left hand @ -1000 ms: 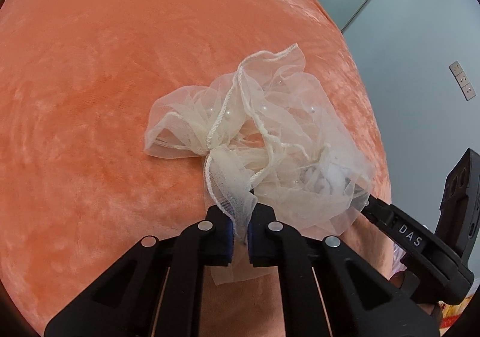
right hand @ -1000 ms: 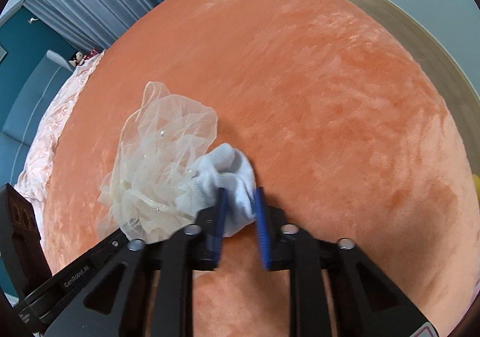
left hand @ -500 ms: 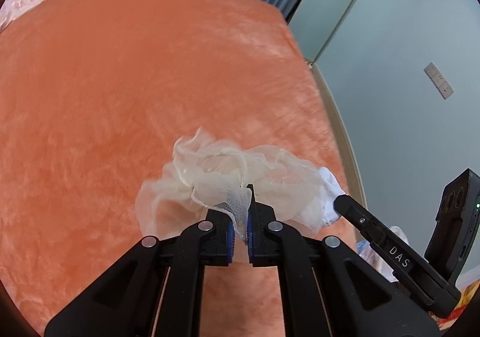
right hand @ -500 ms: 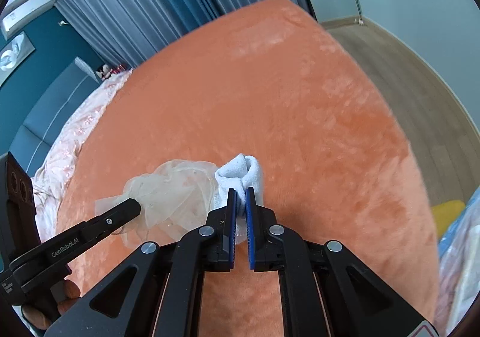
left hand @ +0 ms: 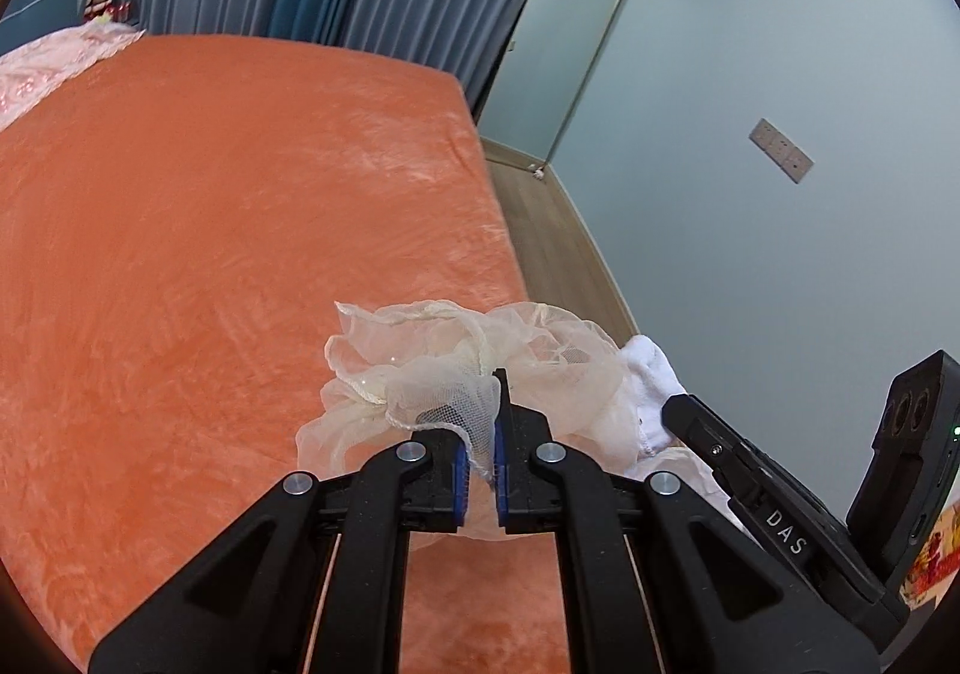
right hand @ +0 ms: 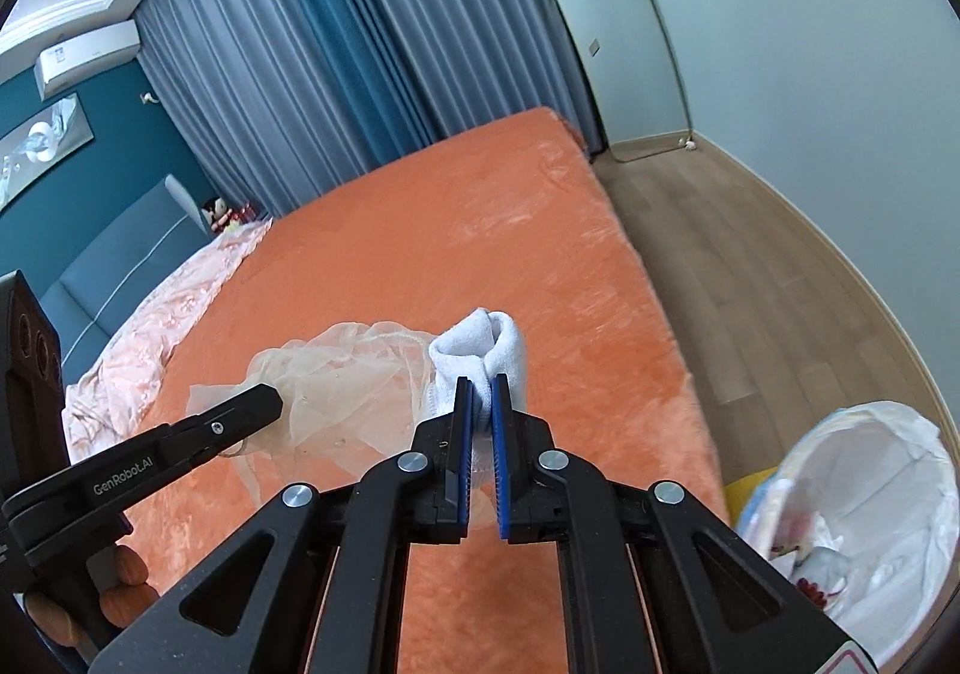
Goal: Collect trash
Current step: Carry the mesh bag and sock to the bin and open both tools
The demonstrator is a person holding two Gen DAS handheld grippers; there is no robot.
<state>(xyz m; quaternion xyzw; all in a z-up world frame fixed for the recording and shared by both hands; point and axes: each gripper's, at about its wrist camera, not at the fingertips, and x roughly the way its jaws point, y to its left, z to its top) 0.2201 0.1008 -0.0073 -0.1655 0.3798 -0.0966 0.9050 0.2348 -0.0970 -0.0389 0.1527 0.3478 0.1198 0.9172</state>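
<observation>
My left gripper is shut on a crumpled cream mesh tulle bundle with cord, held up above the orange bed. My right gripper is shut on a white cloth wad, also lifted off the bed. The two bundles hang side by side and touch. The tulle also shows in the right wrist view, and the white cloth in the left wrist view. A trash bin with a white liner stands on the floor at the lower right of the bed.
The bed's orange cover fills the middle. A pink quilt lies at its head end. Blue curtains hang behind. Wooden floor runs along the right by a pale wall and a door.
Both grippers have risen from the bed with their bundles. The right gripper closed on the white cloth. The view now takes in the curtains, the floor and the trash bin.
</observation>
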